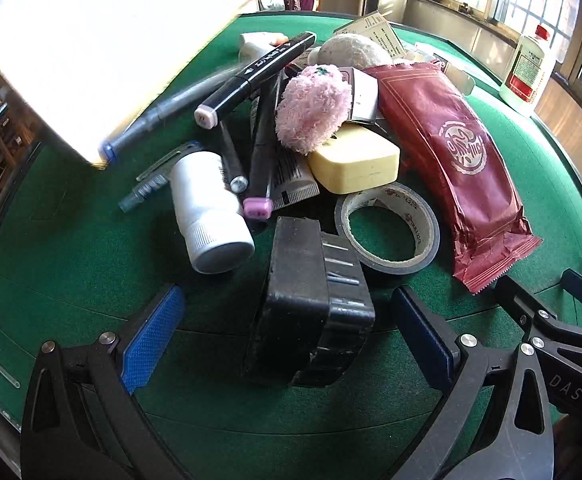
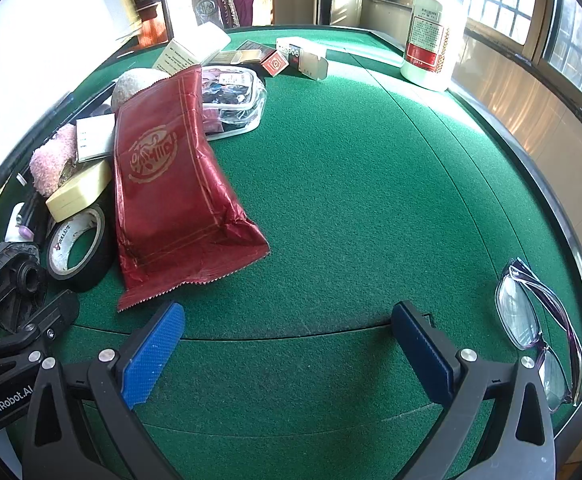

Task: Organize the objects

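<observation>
Left wrist view looks down on a heap on the green felt table (image 1: 71,264): a black block (image 1: 311,308) lies between the wide-spread fingers of the left gripper (image 1: 287,328), touched by neither pad, so that claw holds nothing. Just beyond it sit a white bottle (image 1: 211,212) on its side, a tape roll (image 1: 387,228), a cream case (image 1: 355,164), a pink fluffy toy (image 1: 311,108), several markers (image 1: 259,68) crossing one another, and a red foil packet (image 1: 451,152) draped over the right of the pile. A white box (image 1: 103,52), blurred, blocks the far left.

The right wrist view alone shows the right gripper (image 2: 287,340), its jaws also fully spread over bare felt with nothing between them, a pair of glasses (image 2: 539,320) near the right table edge, a clear pouch (image 2: 235,100) behind the packet, small cartons (image 2: 291,58) farther back, and a white liquor bottle (image 2: 431,32) at the far right.
</observation>
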The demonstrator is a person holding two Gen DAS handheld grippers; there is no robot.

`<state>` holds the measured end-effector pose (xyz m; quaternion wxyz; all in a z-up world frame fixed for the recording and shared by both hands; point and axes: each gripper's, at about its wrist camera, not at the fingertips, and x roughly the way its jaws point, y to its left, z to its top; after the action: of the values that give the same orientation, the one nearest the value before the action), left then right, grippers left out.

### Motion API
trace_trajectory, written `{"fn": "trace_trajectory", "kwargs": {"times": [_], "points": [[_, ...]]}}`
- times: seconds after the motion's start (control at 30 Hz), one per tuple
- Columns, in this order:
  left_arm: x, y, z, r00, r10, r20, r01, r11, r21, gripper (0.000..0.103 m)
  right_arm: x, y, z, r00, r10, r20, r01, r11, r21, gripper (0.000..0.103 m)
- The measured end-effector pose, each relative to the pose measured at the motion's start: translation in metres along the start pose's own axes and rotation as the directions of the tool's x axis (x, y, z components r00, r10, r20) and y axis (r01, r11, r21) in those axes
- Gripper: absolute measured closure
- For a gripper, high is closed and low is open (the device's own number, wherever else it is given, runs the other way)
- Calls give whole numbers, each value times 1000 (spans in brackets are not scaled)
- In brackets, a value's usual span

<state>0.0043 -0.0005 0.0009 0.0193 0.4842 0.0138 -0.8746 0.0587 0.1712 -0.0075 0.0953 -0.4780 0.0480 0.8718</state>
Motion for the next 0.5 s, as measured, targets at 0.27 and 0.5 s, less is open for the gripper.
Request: {"fn": "trace_trajectory", "kwargs": {"times": [0.27, 0.5], "points": [[0, 1, -1, 1000, -3, -1, 3, 1000, -1, 0, -1, 1, -1, 1000, 0, 0, 0, 1000, 0, 0], [0, 1, -1, 1000, -3, -1, 3, 1000, -1, 0, 0, 0, -1, 1000, 1, 0, -1, 1000, 0, 0]]}}
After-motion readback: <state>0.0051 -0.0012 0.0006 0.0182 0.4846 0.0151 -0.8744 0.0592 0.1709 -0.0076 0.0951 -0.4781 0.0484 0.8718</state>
